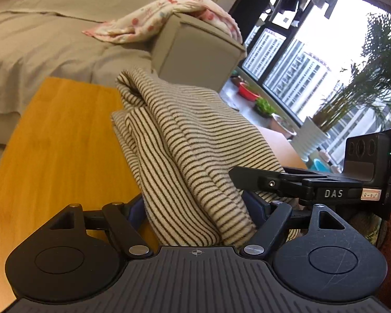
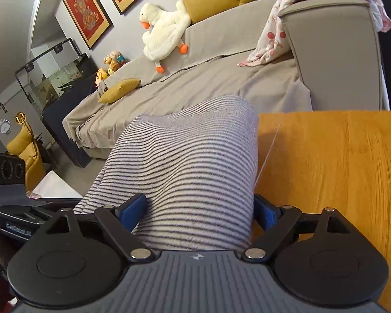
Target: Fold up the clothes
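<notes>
Left gripper: jaws apart, astride striped garment.
Right gripper: jaws wide, cloth between — touching.
Tip: carry both edges level toward twelve o'clock over table — no sagging.

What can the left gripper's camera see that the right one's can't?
Only the left wrist view shows the window, the potted plant and the right gripper's body from the side. Only the right wrist view shows the plush duck and framed pictures. Both show the striped garment between the blue pads, the wooden table, the sofa and the floral cloth.
</notes>
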